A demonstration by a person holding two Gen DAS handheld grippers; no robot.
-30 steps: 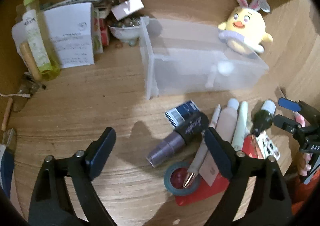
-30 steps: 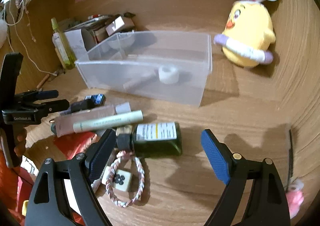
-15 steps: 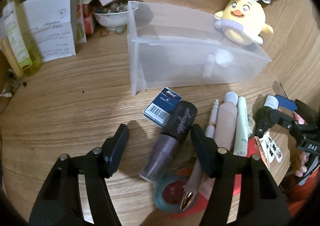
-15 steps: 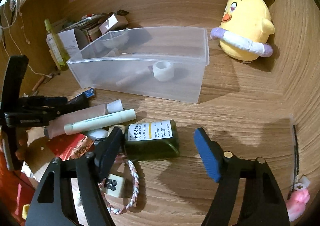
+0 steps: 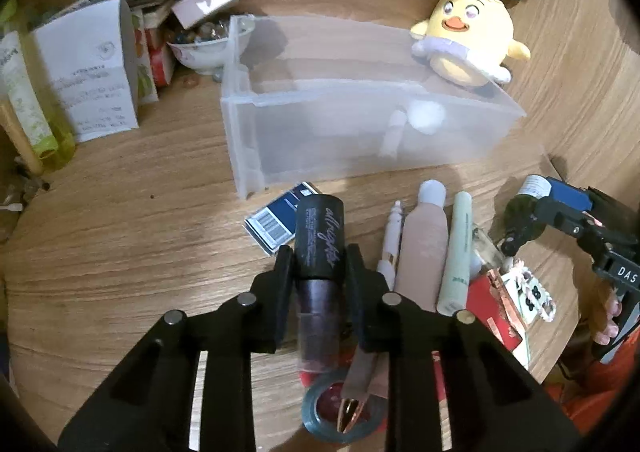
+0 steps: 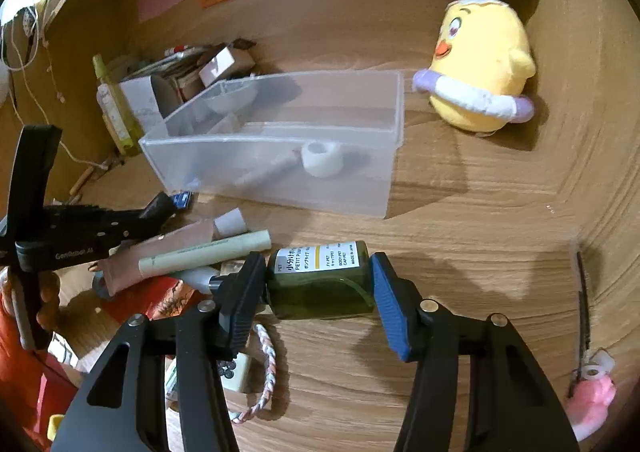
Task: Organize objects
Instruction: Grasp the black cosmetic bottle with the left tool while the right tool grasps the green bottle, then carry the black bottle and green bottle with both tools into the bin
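In the left wrist view my left gripper (image 5: pixel 319 266) is shut on a dark purple cosmetic tube with a black cap (image 5: pixel 320 248), which lies on the wooden desk. In the right wrist view my right gripper (image 6: pixel 316 276) is closed onto a dark green bottle with a white label (image 6: pixel 320 280) lying on its side; both pads touch its ends. A clear plastic bin (image 6: pixel 280 144) stands behind, holding a white roll (image 6: pixel 320 158) and a small tube. The bin also shows in the left wrist view (image 5: pixel 360 132).
A pink tube (image 5: pixel 424 248), a pale green tube (image 5: pixel 456 252), a white pen (image 5: pixel 390 240), a blue box (image 5: pixel 276 222) and a tape roll (image 5: pixel 340 412) lie near the left gripper. A yellow plush chick (image 6: pixel 480 80) sits right of the bin. Boxes and bottles (image 5: pixel 80 72) crowd the far left.
Both grippers moved forward and closed: the left onto the purple tube, the right onto the green bottle. Both were open and farther back before.
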